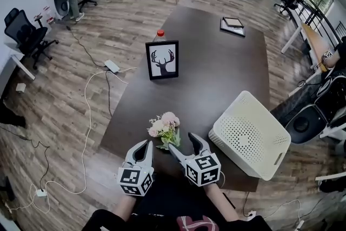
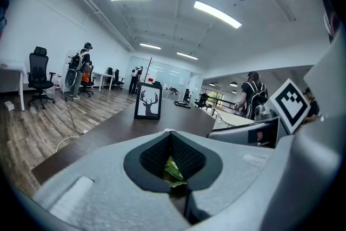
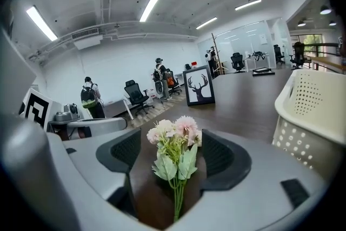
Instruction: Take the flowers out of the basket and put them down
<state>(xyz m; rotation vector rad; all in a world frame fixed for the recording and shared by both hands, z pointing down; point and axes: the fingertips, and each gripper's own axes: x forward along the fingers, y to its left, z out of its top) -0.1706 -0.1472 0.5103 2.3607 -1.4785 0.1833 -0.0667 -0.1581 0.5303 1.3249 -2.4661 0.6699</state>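
A small bunch of pale pink flowers [image 1: 164,128] with green leaves lies on the dark table [image 1: 216,67], near its front edge. My right gripper [image 1: 184,143] is open, with the stems [image 3: 176,192] running between its spread jaws and the blooms [image 3: 174,130] just beyond the tips. Its pads stand clear of the stems on both sides. My left gripper [image 1: 145,144] hangs just left of the bunch, shut, tips meeting [image 2: 171,132]; a green leaf [image 2: 172,169] shows through the hollow between its pads. The white perforated basket [image 1: 250,135] sits to the right [image 3: 313,111].
A framed deer picture [image 1: 162,59] stands mid-table with a red-capped bottle [image 1: 160,34] behind it. A tablet [image 1: 233,24] lies at the far end. Cables [image 1: 97,89] trail on the wood floor to the left, and office chairs [image 1: 24,35] stand beyond them.
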